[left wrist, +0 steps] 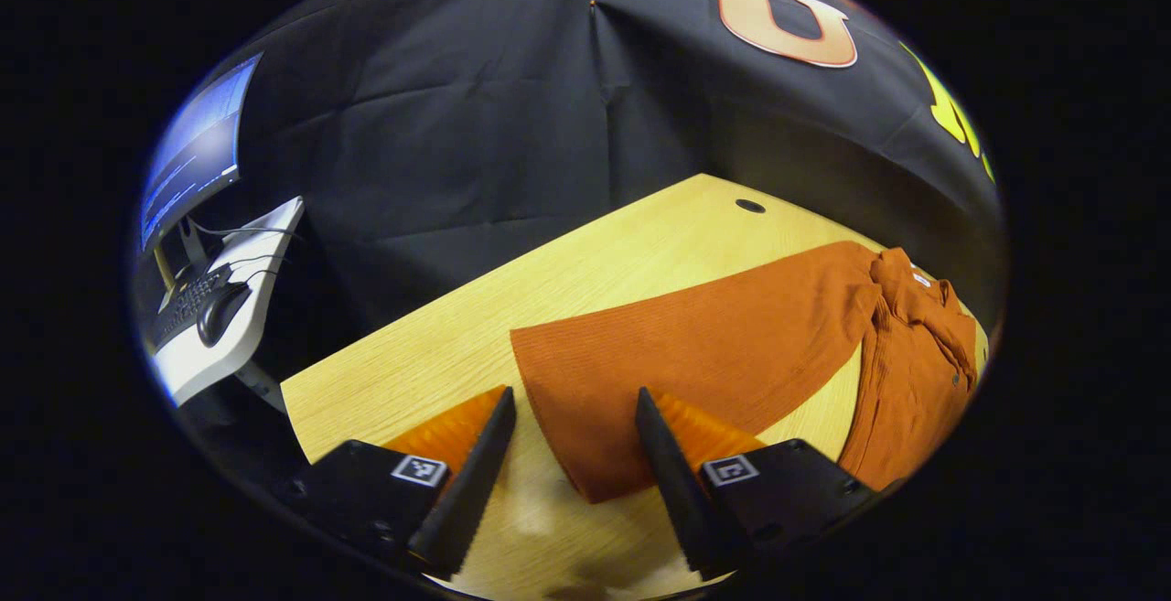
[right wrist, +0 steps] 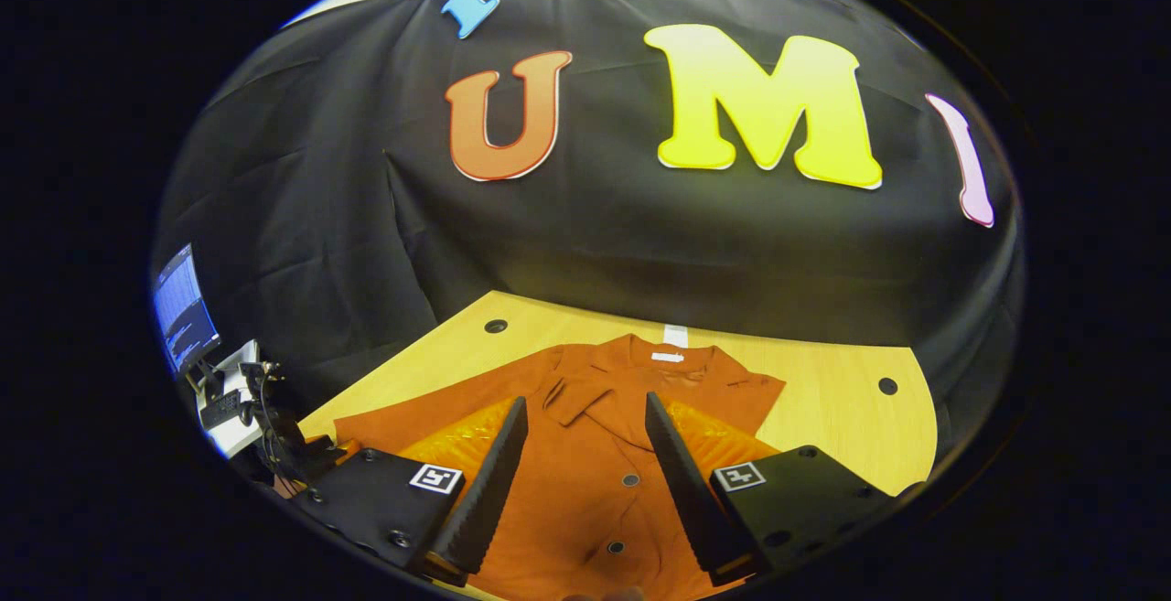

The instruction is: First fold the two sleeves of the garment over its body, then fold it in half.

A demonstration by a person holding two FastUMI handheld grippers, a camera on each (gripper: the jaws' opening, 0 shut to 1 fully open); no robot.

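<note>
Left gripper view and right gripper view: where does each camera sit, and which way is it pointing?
Left gripper view: rides on the left hand-held gripper, open, facing along the outstretched sleeve on the table; a monitor stands off to the side.
Right gripper view: rides on the right hand-held gripper, open, above the shirt front, facing the collar and booth wall.
Shared: the shirt, table and monitor.

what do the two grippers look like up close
Both match: the left gripper and right gripper each have two long tapered fingers with serrated inner edges, set on black blocky bases that each carry a small square black-and-white marker tag.
</note>
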